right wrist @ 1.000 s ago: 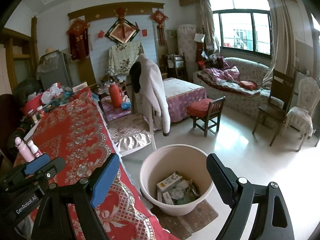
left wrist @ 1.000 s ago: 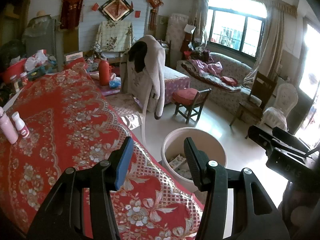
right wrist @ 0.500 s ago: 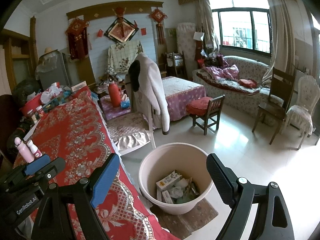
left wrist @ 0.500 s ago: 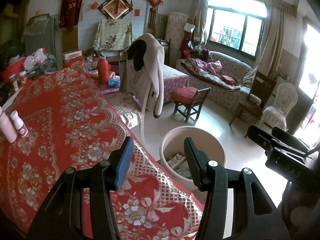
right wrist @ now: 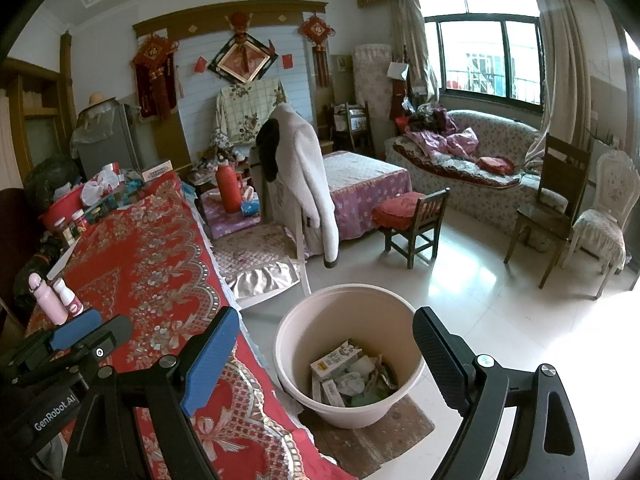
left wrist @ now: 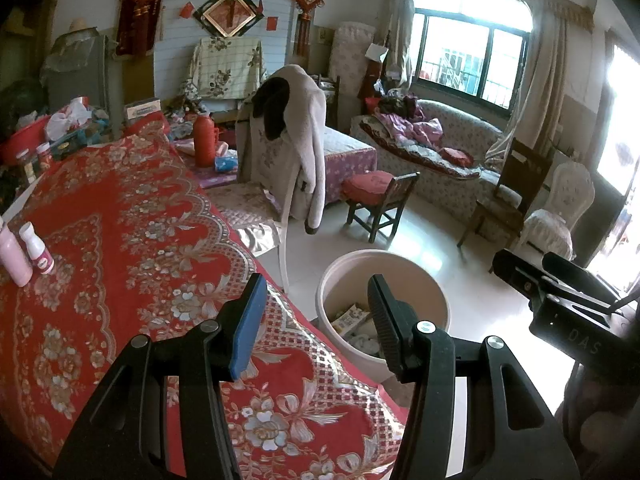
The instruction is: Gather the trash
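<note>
- A table draped in a red floral tablecloth (left wrist: 132,240) is seen filling the left of both views.
- A chair with a grey coat (right wrist: 308,176) hung over its back is placed beside the table's far edge.
- A beige trash bin (right wrist: 320,332) is set on the floor just beside the table; cartons and crumpled trash (right wrist: 348,376) are held inside it.
- The right gripper (right wrist: 324,344) is held above the bin, its fingers spread wide, nothing between them.
- The left gripper (left wrist: 316,312) is held over the table edge, fingers apart and empty.
- A pink bottle (left wrist: 14,254) and a small white bottle (left wrist: 36,246) are stood together on the cloth.
</note>
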`<state>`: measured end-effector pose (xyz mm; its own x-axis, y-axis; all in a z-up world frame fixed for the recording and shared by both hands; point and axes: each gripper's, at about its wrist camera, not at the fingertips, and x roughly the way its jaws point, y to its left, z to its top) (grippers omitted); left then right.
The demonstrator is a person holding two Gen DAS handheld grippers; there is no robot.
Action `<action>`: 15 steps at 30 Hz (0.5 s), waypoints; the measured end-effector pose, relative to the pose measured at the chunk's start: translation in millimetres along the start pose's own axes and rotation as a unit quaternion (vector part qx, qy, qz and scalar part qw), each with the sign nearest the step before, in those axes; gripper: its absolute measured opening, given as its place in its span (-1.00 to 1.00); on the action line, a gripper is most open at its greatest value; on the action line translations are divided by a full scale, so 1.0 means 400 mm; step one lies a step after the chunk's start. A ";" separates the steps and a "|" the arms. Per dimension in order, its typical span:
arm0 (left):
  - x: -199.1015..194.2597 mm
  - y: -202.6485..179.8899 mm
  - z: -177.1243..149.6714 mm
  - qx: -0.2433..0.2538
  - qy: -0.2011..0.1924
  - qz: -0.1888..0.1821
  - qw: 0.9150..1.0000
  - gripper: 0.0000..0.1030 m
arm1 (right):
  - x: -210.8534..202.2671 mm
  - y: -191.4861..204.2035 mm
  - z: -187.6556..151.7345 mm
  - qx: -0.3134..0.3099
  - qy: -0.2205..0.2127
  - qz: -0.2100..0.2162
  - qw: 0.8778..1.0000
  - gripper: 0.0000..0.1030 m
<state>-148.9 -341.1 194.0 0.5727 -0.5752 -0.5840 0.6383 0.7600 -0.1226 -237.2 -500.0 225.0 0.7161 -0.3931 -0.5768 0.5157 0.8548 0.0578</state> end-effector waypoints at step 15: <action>0.022 -0.008 -0.001 -0.009 0.022 -0.013 1.000 -0.01 | 0.001 -0.014 -0.022 -0.002 0.010 -0.001 1.000 0.69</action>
<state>-146.3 -348.6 189.1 0.5332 -0.5811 -0.6148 0.6432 0.7505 -0.1516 -243.9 -501.9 217.1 0.7052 -0.3876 -0.5937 0.5151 0.8555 0.0534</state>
